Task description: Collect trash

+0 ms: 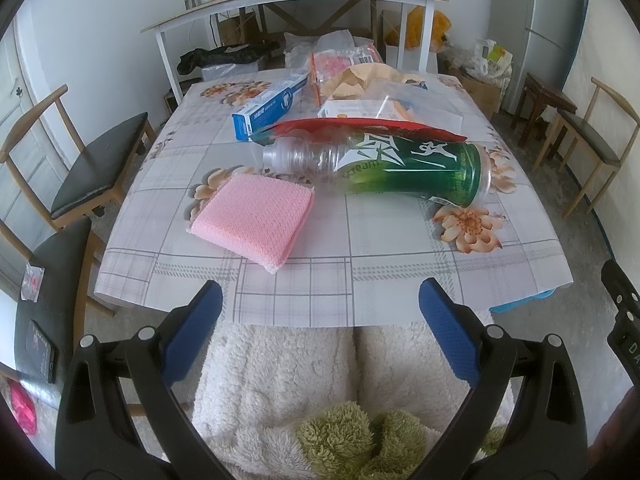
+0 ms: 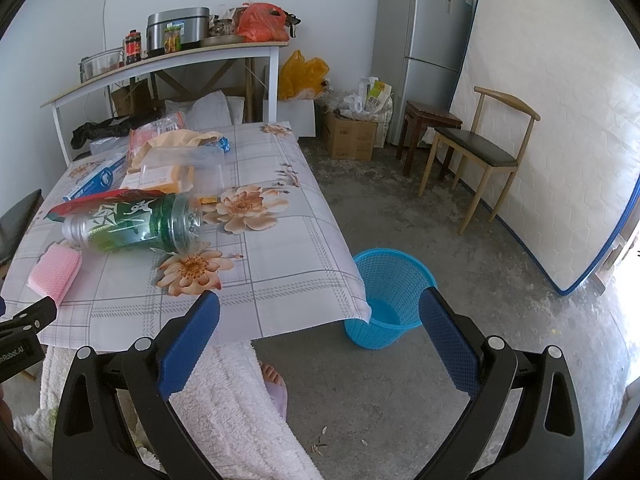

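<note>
Nearest the lens: left gripper (image 1: pixel 320 332) with blue pads spread wide, nothing between them, held short of the near table edge over the person's fleecy lap; right gripper (image 2: pixel 320 336) likewise wide apart and empty, hanging off the table's near right corner, above the floor.

Task thing — the empty plastic bottle (image 1: pixel 376 168), green label, no cap visible; it lies on its side mid-table, neck toward the left, base toward the right, clear of the edge. Red wrapper (image 1: pixel 360 126) sits just behind and touching its upper side; pink cloth (image 1: pixel 252 220) lies near the bottle's neck end on the near left, apparently not touching. Farther back: blue toothpaste box (image 1: pixel 270 110), clear plastic container (image 2: pixel 184 168), bags — some likely trash too, cannot tell which.

Blue basket (image 2: pixel 394 292) stands on the floor just off the table's right corner, seemingly empty; so nothing looks collected yet, 1st pick pending.

Doing it well, as I judge: take the bottle across its ribbed clear waist, not the wide labelled body — thin plastic will flex and roll; come down with 1 pad on each long side, axis square to the jaws; keep off the wrapper so it does not drag along. Right gripper is closer to the basket, so it suits the carry; release low over the rim — a light bottle may bounce out.
</note>
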### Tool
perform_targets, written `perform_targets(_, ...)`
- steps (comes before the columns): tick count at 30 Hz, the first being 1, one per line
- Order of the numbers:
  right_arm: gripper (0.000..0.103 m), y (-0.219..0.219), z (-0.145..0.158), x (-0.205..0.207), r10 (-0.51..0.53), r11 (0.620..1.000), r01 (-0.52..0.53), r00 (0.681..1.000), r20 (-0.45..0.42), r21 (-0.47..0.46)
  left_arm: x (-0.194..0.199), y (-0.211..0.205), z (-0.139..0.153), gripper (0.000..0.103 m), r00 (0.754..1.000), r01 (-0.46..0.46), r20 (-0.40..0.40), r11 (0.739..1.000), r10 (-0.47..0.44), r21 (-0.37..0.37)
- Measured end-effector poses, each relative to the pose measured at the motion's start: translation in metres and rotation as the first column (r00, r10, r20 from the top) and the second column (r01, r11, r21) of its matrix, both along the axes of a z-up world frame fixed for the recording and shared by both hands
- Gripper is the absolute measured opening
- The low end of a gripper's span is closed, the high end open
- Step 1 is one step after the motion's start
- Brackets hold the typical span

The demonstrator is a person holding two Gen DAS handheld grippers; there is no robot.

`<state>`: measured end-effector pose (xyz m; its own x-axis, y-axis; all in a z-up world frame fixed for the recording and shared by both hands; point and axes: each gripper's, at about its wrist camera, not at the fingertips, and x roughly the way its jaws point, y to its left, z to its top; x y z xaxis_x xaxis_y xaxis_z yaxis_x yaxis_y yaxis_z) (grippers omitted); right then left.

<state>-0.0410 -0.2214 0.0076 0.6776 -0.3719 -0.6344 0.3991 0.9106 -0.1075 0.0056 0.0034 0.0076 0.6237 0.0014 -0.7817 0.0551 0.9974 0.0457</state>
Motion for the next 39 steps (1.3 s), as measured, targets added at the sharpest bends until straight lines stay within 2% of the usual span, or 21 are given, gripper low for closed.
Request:
perform_targets(12,0.097,0.000,0.000,0.000,0.000,1.000,0.000,1.000,0.000,0.000,0.000,0.000,0.000,0.095,1.000,0.000,-0.002,1.000,0.000,-0.002)
perform_targets(19,0.097,0.001,0.001,0.002,0.012,1.000,-0.012,1.000,0.007,0.004,0.000,0.008,-0.015,0.095,1.000,0.001,-0.015,1.000,-0.002,-0.024)
perform_targets(23,0.097,0.007,0.005,0.011,0.035,0.999,-0.035,0.998,0.043,-0.008,0.003,0.016,-0.021,0.095,0.999,0.005,-0.032,0.998,-0.007,-0.064)
perform_targets(30,0.097,0.022,0.022,0.043,0.133,0.991,-0.128,0.981,0.143,-0.047,0.013,0.039,-0.024,0.095,0.999,0.015,-0.036,0.983,-0.022,-0.184)
perform_targets(32,0.097,0.026,0.026,0.052,0.159,0.987,-0.153,0.973,0.167,-0.047,0.018,0.052,-0.025,0.095,0.999,0.035,-0.018,0.966,-0.041,-0.256)
perform_targets(35,0.097,0.034,0.029,0.064,0.178,0.984,-0.174,0.965,0.194,-0.037,0.027,0.080,-0.024,0.095,0.998,0.057,0.044,0.923,-0.044,-0.382)
perform_targets(37,0.097,0.043,0.030,0.072,0.206,0.978,-0.206,0.957,0.204,-0.020,0.035,0.097,-0.019,0.095,0.996,0.051,0.086,0.919,-0.019,-0.390)
perform_targets(39,0.097,0.054,0.026,0.076,0.235,0.971,-0.238,0.950,0.206,-0.008,0.046,0.113,-0.015,0.095,0.991,0.039,0.133,0.940,0.007,-0.340)
